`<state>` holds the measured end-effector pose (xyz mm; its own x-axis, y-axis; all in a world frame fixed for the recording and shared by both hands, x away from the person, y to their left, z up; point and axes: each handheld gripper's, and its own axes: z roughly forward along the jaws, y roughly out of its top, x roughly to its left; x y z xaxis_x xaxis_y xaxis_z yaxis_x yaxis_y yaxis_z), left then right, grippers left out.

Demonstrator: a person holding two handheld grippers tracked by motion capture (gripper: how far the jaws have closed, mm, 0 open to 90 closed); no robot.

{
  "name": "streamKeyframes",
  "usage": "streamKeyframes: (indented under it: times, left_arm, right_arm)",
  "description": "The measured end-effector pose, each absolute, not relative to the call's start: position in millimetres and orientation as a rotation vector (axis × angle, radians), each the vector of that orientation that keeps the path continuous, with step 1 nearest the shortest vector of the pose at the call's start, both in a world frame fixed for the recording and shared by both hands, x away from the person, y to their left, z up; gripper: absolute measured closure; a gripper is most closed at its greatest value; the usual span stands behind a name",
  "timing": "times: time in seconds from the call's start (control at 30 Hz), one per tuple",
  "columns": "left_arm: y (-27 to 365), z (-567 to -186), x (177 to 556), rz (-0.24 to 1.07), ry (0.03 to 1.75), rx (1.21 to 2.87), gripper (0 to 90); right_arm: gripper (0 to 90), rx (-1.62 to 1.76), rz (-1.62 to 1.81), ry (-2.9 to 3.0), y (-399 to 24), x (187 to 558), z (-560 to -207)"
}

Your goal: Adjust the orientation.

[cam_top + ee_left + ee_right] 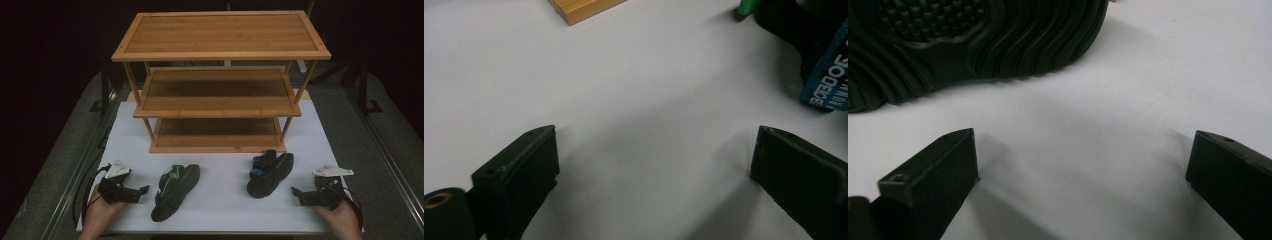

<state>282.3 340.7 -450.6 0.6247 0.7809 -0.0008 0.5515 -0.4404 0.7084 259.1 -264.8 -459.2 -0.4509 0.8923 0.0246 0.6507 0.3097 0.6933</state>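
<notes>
The left tool [143, 190] rests low on the white desk [220, 200], held in the person's left hand [102, 207], and its jaws stand wide apart with nothing but bare desk between them. Just ahead of its tips lies the left sandal [175, 191], black with green trim, sole down and slanting away from the tool; in the left gripper view a blue strap with white lettering [826, 75] sits up and to the right of the jaws, near but not touching.

The right tool [295, 192] lies opposite, in the right hand [342, 215], pointing inward across the desk. Its jaws are likewise spread wide and grip nothing. The right sandal [270, 174] rests just beyond its tips, tipped onto its side so the ridged black sole faces the tool; in the right gripper view that sole [968, 45] lies above and to the left of the jaws, apart from them.

Behind both sandals, farther from the tools, stands a three-tier bamboo shoe rack [220, 55], its shelves bare.
</notes>
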Motion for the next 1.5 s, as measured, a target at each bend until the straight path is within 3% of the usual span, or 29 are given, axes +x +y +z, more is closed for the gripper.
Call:
streamKeyframes:
  times: [0.1, 0.13, 0.2, 0.57, 1.13, 1.5]
  left_arm:
    - [341.7, -450.0, 281.3, 0.437, 1.043, 2.152, 7.8]
    - [344.0, -448.2, 279.7, 0.440, 1.033, 2.151, 15.8]
    - [345.2, -446.5, 279.0, 0.425, 1.029, 2.145, 19.5]
    - [340.4, -409.2, 265.5, 0.338, 0.986, 2.051, 90.0]
    - [293.7, -408.4, 260.3, 0.104, 0.826, 2.084, 90.0]
    - [280.4, -402.4, 255.7, 0.083, 0.756, 2.076, 90.0]
  right_arm:
    - [0.0, 1.379, 0.914, 2.218, -264.8, 259.1, -459.2]
    - [0.0, 1.379, 0.914, 2.218, -264.8, 259.0, -459.2]
    - [0.0, 1.379, 0.914, 2.217, -264.8, 259.0, -459.2]
    - [0.0, 1.379, 0.912, 2.219, -264.6, 259.1, -459.2]
    - [0.0, 1.378, 0.913, 2.218, -264.8, 259.1, -459.3]
    - [0.0, 1.378, 0.914, 2.218, -264.8, 259.1, -459.3]
